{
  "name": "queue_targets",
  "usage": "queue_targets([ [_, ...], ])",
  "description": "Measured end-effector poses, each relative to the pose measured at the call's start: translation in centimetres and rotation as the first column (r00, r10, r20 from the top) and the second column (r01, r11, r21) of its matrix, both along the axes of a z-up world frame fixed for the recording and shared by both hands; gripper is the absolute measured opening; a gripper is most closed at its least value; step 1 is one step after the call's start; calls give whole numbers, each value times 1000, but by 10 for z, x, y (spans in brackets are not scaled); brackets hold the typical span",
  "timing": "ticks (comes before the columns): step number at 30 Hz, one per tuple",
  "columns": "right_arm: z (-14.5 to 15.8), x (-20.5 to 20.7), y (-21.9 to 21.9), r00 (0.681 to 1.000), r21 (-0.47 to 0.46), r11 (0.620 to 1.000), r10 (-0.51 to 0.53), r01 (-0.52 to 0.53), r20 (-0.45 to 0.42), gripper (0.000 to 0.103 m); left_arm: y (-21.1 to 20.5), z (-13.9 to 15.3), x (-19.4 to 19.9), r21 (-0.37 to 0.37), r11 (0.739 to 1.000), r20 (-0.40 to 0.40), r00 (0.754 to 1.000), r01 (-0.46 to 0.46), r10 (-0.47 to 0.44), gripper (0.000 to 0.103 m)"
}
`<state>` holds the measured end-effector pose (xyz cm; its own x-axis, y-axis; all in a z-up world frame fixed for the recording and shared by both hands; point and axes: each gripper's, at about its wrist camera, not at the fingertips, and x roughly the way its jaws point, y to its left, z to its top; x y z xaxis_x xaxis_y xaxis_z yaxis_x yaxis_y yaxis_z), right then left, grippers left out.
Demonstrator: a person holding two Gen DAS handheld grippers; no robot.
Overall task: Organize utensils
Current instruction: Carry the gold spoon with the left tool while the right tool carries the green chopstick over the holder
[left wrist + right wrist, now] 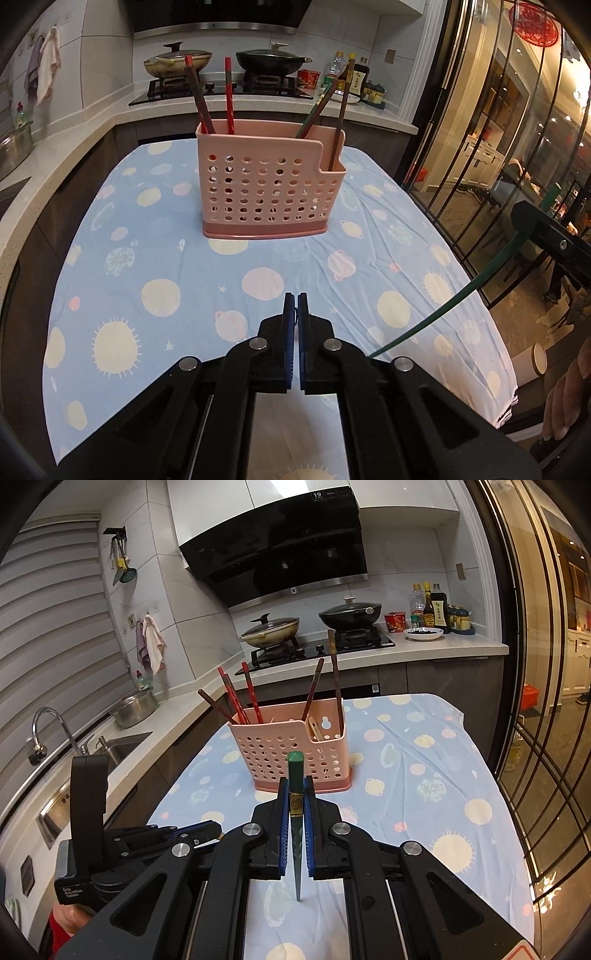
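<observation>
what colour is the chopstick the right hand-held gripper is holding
Dark green chopstick with a gold band, seen best in the right wrist view.

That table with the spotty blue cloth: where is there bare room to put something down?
The tablecloth lies bare between the pink holder and the left gripper, and along both sides of the holder. The holder is crowded with chopsticks. The right gripper grips a green chopstick above the near edge.

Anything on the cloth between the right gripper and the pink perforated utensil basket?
No: in the right wrist view only bare planet-print tablecloth lies between the right gripper and the basket.
</observation>
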<state>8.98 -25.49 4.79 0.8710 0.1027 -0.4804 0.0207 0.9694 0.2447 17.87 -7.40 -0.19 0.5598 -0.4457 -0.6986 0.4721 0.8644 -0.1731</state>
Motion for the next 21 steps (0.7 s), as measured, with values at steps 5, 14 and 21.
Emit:
queue_targets([
  [5,2,2,1,1000,-5,1000,-2,2,7,7,-2,8,2,0,1000,23,1000,7,-7,1],
  [14,34,20,-3,996,-57,998,-8,13,84,7,1,42,12,-22,1000,86,996,14,-12,1],
  [21,82,55,-10,985,-94,995,-10,27,174,7,-2,93,37,-32,999,186,982,0,6,1],
])
